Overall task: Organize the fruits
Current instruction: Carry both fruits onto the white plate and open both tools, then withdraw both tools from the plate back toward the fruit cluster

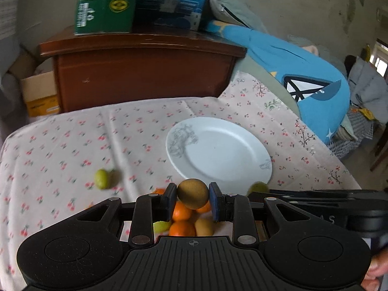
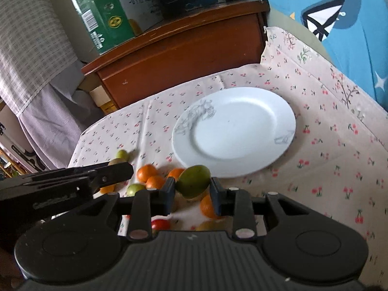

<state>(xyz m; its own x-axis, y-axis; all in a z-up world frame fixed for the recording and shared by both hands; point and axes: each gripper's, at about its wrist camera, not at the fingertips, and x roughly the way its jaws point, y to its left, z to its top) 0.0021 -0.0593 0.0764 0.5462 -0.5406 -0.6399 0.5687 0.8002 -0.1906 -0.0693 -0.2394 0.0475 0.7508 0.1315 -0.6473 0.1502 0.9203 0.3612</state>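
Left gripper point(image 1: 192, 197), lower centre: jaws clamped on a round brown fruit point(image 1: 192, 193), no evident long axis. Right gripper point(image 2: 192, 189), lower centre: jaws clamped on a green fruit point(image 2: 193, 180), long axis tilted up-right. White plate point(image 2: 266, 101) beyond, mid-frame.

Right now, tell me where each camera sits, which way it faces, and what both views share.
Left wrist: rides on the left tool, looking forward and down over the table at the white plate; its fingers clamp a brown round fruit, and fingertips of a hand show at lower right.
Right wrist: rides on the right tool, facing the same plate; it clamps a green fruit, with the left tool crossing at its left.
Shared: plate, oranges, cherry-print cloth, wooden cabinet.
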